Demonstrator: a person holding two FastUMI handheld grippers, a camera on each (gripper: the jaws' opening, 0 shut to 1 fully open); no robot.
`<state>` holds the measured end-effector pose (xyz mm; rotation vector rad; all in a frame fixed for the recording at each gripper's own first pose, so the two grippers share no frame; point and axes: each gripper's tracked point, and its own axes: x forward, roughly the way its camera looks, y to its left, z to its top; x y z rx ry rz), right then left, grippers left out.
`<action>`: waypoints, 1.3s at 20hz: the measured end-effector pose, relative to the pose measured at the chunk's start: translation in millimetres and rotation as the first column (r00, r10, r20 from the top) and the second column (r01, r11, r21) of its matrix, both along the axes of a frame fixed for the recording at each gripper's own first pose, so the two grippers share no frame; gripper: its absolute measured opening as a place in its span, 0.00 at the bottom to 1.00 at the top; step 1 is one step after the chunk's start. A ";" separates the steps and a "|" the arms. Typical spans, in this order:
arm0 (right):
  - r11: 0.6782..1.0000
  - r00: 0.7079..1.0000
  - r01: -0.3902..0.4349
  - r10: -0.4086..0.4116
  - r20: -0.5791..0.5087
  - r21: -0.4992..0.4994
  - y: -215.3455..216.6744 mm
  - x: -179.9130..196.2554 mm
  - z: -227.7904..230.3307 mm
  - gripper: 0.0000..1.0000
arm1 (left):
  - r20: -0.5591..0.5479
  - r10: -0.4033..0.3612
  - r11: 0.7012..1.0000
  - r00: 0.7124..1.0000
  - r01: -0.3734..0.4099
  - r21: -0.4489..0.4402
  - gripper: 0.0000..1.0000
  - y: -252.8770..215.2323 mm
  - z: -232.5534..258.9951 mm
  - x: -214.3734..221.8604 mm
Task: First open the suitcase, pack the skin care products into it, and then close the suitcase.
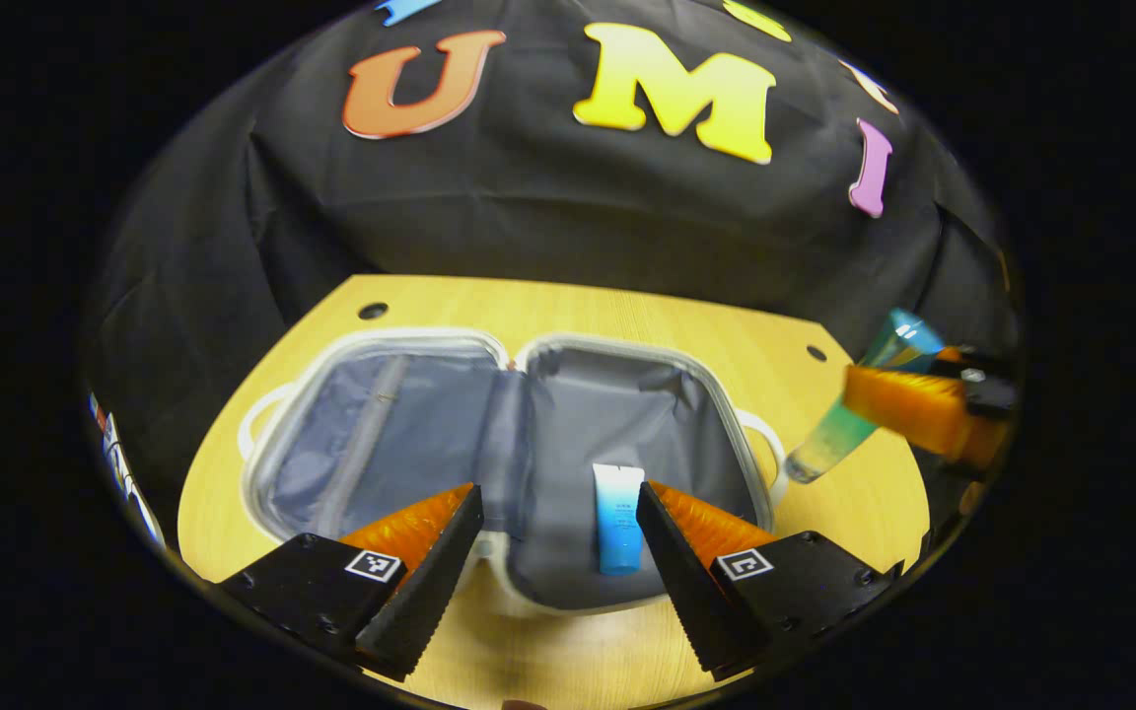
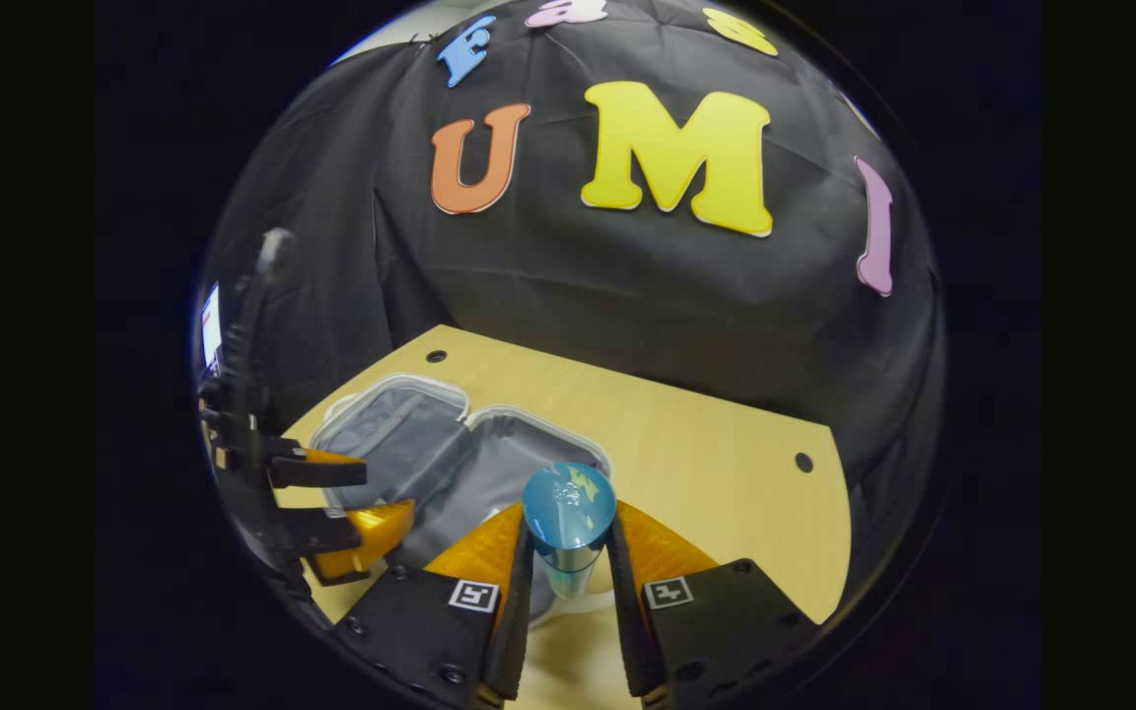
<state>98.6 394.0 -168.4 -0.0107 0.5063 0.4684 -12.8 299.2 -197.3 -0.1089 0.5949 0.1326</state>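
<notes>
Suitcase point(image 1: 514, 463) lies open on the table point(image 1: 627, 316) — a tube point(image 1: 619, 518) in its right half

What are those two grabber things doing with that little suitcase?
They are packing skin care products. The suitcase lies open on the wooden table, and a small blue tube is already inside its right half. The left gripper hovers over it with jaws open and empty. The right gripper holds a blue-green bottle between its jaws, near the suitcase.

Pale wooden table point(image 1: 568, 306) against black cloth wall point(image 1: 548, 217)
</notes>
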 end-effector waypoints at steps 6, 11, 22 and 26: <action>0.997 0.992 -0.070 0.068 -0.108 -0.022 62.1 -12.1 -43.8 0.37 | 0.241 0.051 0.998 0.969 -0.043 -0.039 0.98 38.4 71.0 -50.4; 0.994 0.965 -0.088 0.070 -0.251 -0.060 80.5 -27.4 -87.9 0.36 | 0.333 0.032 0.999 0.942 -0.038 0.014 0.98 64.1 113.9 -77.6; 0.995 0.938 0.051 -0.076 -0.339 -0.083 89.3 15.8 -113.9 0.36 | 0.344 0.158 0.985 0.925 -0.174 0.018 0.98 136.8 107.9 -89.9; 0.990 0.918 0.073 -0.113 -0.379 -0.119 94.5 23.5 -136.6 0.37 | 0.301 0.211 0.976 0.930 -0.215 -0.021 0.98 159.5 88.5 -92.8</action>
